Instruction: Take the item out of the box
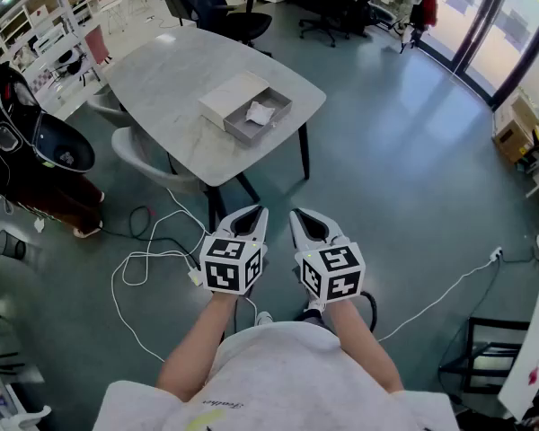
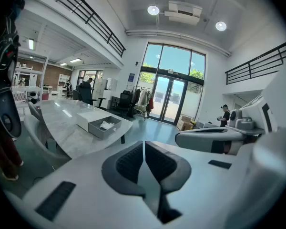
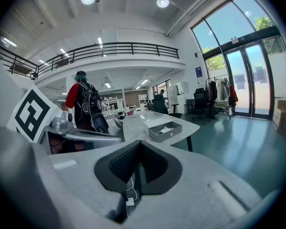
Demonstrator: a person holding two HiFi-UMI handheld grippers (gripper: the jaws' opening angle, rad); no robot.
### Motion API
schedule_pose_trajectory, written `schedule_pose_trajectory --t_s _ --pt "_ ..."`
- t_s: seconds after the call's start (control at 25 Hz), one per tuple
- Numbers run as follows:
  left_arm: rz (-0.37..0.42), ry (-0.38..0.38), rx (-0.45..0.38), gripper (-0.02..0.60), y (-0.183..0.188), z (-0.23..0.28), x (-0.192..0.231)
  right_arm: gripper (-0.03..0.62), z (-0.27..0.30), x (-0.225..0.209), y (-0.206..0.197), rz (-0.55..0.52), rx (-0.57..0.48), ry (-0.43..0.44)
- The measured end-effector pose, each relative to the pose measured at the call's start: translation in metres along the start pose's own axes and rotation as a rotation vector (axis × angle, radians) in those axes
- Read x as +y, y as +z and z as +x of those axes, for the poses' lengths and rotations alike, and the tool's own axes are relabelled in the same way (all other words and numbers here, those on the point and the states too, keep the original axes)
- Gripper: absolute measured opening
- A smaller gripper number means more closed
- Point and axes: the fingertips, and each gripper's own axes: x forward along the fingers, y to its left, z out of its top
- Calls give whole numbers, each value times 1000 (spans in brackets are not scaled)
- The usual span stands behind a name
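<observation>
You're on approach, left tool [image 1: 249,215] and right tool [image 1: 307,216] both clenched empty. Walk to the open grey box [image 1: 242,131], then unclench over the crumpled white item [image 1: 260,112].

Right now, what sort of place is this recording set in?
Probably an open-plan office or workshop with a tall atrium: office chairs beside a pale table, glass entrance doors, and a railed mezzanine overhead.
</observation>
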Motion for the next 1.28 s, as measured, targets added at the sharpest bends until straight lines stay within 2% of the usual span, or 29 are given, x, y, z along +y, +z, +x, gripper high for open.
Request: schedule_pose_trajectory --t_s 0.36,0.8,1.04,1.28 --pt "4 -11 1 21 7 6 9 5 10 0 8 5 -11 -4" --pt "7 -27 17 21 12 34 4 5 18 -28 10 22 -10 -12" --pt "0 9 35 21 19 71 6 5 42 -60 16 32 0 34" --pt "-18 76 34 21 44 118 13 5 73 -97 34 25 12 118"
